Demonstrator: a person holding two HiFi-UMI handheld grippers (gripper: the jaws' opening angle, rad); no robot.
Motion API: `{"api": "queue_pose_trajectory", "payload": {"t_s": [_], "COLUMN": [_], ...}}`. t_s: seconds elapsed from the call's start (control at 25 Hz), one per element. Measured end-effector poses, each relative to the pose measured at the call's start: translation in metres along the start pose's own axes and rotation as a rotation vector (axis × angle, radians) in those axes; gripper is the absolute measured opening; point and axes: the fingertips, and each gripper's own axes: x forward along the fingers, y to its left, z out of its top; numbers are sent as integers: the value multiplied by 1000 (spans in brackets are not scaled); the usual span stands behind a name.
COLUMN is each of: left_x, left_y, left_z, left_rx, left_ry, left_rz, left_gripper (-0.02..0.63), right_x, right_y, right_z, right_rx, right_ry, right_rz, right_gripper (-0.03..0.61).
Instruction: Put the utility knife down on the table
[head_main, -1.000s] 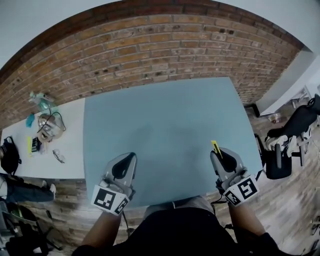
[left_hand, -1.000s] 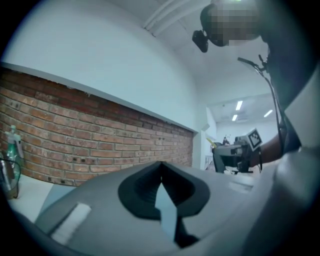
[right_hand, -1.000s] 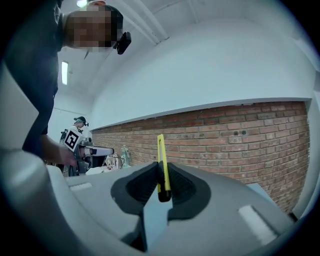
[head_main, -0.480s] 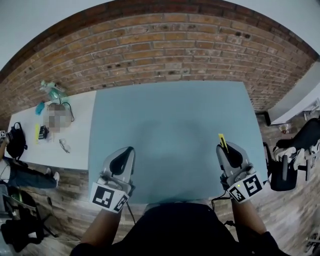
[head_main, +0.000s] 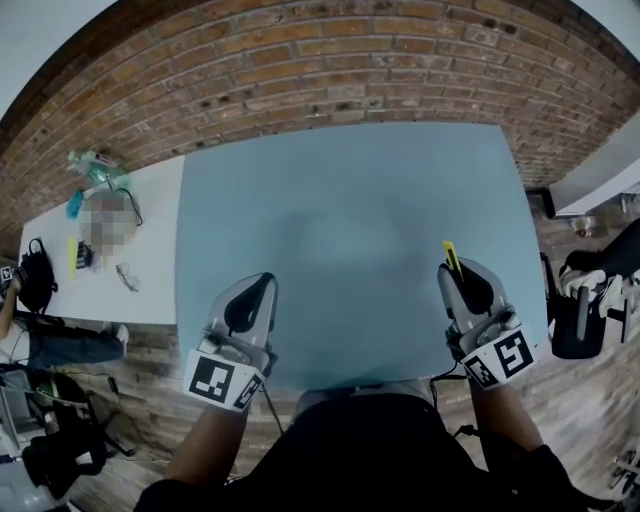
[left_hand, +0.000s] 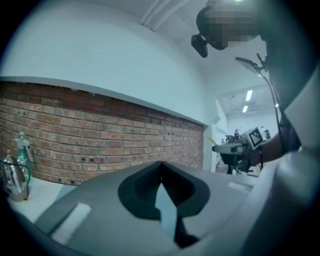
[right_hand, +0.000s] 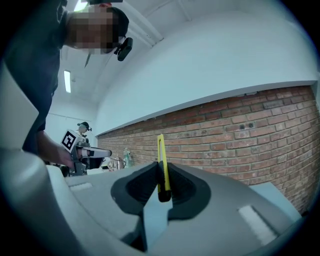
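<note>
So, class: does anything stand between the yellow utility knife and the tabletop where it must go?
Nothing visible does: the slim yellow utility knife, clamped in the right gripper, is above bare grey-blue tabletop.

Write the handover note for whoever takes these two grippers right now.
Right gripper: shut on the yellow utility knife, which sticks out forward past the jaw tips.
Left gripper: jaws together, nothing between them.
Where things are: both grippers are at the near edge of the blue-grey table, the knife at its right side.
Done: the knife is in the grip.
Left: lower the knife onto the table, open the right jaws and draw back.
</note>
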Motion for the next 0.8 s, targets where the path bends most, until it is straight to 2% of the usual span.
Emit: {"api": "queue_pose_trajectory", "payload": {"t_s": [0.12,0.4,0.8], "left_x": [10,28,35], "left_y": [0,-12,-11], "left_z": [-9,-36,-59], "left_rx": [-6,-31,-32], "left_ry": [17,70,126], "left_rz": [-10,-14,-12], "left_gripper": [-11,-11,-11], "right_x": [4,0,0], "right_y": [2,-18,-28], "right_z": [-8,-42,-85], "right_rx": [-7,82,123], "right_ry": [12,53,97], "right_rz": [13,-36,-57], "right_gripper": [57,57,57]}}
